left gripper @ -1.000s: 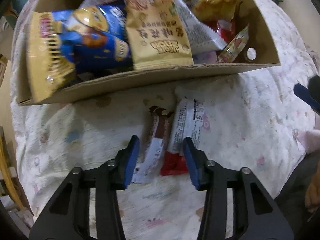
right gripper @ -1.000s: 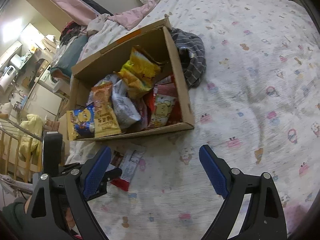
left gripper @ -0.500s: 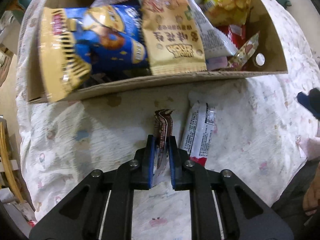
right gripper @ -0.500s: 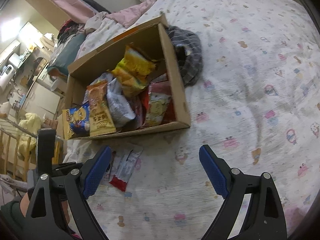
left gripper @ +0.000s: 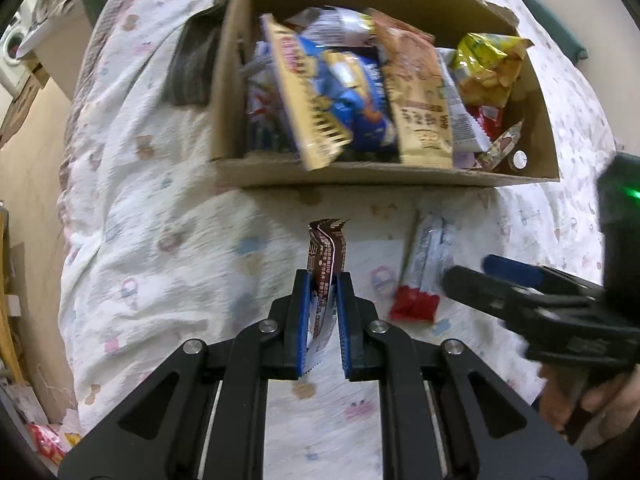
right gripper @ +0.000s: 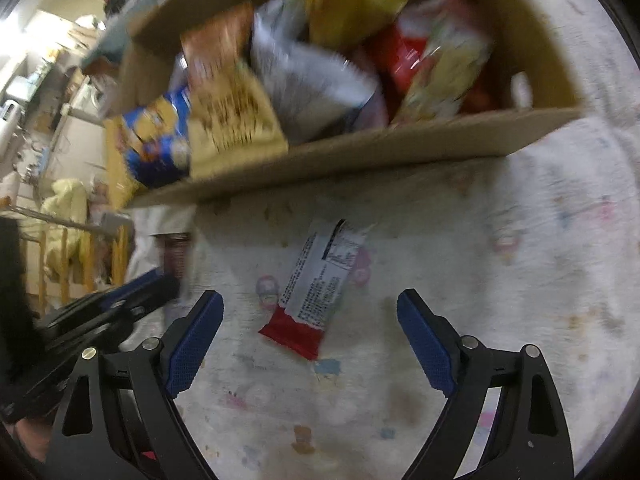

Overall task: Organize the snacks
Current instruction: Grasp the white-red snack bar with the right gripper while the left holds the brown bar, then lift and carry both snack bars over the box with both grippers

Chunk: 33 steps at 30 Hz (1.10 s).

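Observation:
My left gripper (left gripper: 323,280) is shut on a brown-and-white snack bar (left gripper: 326,256) and holds it upright, lifted off the bed, in front of the cardboard box (left gripper: 384,174). A white-and-red snack bar (right gripper: 316,292) lies flat on the bedsheet; it also shows in the left wrist view (left gripper: 424,276). My right gripper (right gripper: 310,312) is open and empty, low over that bar, its fingers on either side of it. The box (right gripper: 360,156) holds several snack bags, among them a blue one (left gripper: 356,96) and a tan one (left gripper: 416,100).
A patterned white bedsheet (left gripper: 160,208) covers the bed. A grey striped cloth (left gripper: 192,68) lies left of the box. The bed's left edge drops to the floor (left gripper: 28,184). Furniture and a wooden rail (right gripper: 48,248) stand at the left.
My left gripper closed on the brown bar and lifted it. My right gripper came down close over the white-and-red bar, still open.

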Motion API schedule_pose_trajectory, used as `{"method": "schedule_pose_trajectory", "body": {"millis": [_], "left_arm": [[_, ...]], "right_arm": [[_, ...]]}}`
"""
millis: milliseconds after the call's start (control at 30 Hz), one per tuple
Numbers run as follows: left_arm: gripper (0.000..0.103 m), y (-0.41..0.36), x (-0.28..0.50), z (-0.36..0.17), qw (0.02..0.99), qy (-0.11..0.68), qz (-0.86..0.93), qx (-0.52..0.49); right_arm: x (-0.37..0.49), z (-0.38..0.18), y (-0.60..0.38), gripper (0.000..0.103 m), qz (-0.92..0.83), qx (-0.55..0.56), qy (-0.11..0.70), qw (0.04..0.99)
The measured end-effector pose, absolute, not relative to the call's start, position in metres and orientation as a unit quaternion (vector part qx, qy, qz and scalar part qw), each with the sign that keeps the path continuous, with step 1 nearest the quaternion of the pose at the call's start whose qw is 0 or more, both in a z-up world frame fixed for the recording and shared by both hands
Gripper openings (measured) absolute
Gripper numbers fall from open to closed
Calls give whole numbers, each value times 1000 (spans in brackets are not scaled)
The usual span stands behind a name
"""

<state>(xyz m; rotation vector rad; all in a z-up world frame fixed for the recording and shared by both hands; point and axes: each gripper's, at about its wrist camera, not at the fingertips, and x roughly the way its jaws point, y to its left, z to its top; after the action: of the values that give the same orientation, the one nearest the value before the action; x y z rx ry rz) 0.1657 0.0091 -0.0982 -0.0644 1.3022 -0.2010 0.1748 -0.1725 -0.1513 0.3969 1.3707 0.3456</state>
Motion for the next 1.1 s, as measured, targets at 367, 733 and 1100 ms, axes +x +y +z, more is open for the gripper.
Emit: {"method": "schedule_pose_trajectory", "body": {"millis": [367, 733, 1100], "left_arm": [[10, 34, 157, -95, 794, 602, -76, -37], [10, 4, 154, -92, 794, 601, -86, -22], [10, -24, 147, -84, 802, 591, -84, -12]], "right_arm": [[180, -182, -132, 76, 130, 83, 647, 747], [168, -174, -147, 35, 139, 41, 638, 756], [146, -151, -190, 32, 147, 69, 624, 764]]}}
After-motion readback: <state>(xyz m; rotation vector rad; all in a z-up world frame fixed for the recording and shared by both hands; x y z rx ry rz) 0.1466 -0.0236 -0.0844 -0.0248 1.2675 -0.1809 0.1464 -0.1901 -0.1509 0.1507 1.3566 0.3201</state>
